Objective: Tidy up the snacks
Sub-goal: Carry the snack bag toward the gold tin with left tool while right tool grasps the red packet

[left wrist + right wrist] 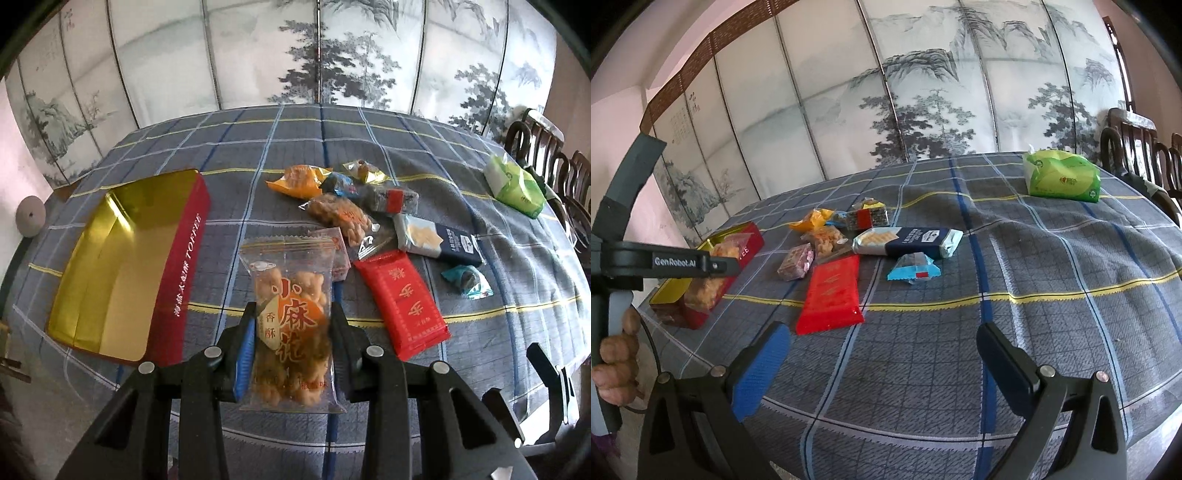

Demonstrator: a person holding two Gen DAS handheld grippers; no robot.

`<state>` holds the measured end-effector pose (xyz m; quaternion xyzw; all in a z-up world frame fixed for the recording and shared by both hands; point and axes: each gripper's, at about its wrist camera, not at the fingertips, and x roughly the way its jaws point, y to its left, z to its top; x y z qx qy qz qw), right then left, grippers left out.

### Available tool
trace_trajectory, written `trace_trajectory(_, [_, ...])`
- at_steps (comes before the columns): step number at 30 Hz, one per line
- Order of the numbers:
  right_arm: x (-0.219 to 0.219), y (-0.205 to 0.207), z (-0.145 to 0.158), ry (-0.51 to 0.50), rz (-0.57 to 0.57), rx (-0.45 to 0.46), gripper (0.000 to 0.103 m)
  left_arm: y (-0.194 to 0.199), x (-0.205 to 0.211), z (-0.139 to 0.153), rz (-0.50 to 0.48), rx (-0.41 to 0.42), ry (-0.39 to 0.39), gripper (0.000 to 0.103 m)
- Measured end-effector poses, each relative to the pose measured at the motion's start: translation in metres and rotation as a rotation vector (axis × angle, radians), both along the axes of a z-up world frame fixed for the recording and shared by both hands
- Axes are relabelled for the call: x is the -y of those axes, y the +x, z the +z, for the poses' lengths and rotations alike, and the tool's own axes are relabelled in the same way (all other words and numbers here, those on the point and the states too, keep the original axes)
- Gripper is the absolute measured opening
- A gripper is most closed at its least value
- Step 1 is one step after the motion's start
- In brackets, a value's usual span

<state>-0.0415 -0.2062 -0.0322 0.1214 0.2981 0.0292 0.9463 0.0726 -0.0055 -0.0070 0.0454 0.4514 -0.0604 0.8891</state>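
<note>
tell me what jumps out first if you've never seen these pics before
The left claw, shut on a clear bag of fried dough twists and holding it up in the foreground. Left of it on the plaid tablecloth lies an open red tin with a shiny gold inside. Beyond, a loose heap of snack packets sits mid-table, the flat red packet brightest, while the right claw hangs open and empty.

- Left gripper [293,328]: tilted steeply downward, jaws clamped on a clear snack bag [291,314] between them.
- Right gripper [882,354]: tilted gently downward, jaws spread wide, nothing between them.
</note>
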Motion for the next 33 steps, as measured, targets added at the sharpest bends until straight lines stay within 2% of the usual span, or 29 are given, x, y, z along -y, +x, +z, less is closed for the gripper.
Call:
trace_trajectory(14, [-0.010, 0.007, 0.010, -0.030, 0.065, -0.010, 0.103, -0.005, -0.020, 0.019, 0.020, 0.009, -0.033, 0.033])
trace_trajectory(22, [-0.016, 0.031, 0.010, 0.031, 0.128, -0.082, 0.103, -0.002, -0.042, 0.034, 0.049, 0.012, -0.055, 0.033])
trace_trajectory(27, [-0.032, 0.047, 0.018, 0.008, 0.203, -0.082, 0.103, 0.001, -0.058, 0.043, 0.074, 0.022, -0.061, 0.033])
trace_trajectory(33, [-0.043, 0.073, 0.016, 0.045, 0.265, -0.133, 0.103, 0.001, -0.079, 0.050, 0.097, 0.032, -0.059, 0.033])
